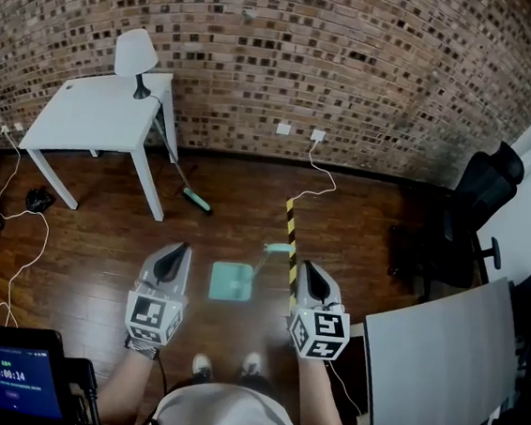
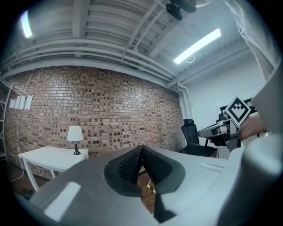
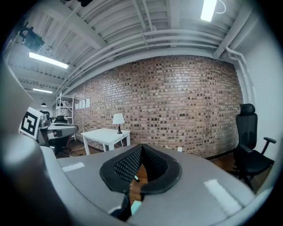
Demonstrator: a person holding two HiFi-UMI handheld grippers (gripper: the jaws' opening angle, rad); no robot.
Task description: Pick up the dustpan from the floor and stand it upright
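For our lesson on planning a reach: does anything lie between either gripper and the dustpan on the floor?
Nothing visible lies between the left gripper and the dustpan. Between the right gripper and the dustpan runs a yellow-and-black striped strip; whether it is flat tape or a raised bar cannot be told.

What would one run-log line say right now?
left tongs: shut, empty | right tongs: shut, empty | dustpan: lying flat, untouched

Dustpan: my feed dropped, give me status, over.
Left gripper and right gripper shut, empty. Dustpan flat on floor between them, untouched. Yellow-black striped strip lies beside it, right side.
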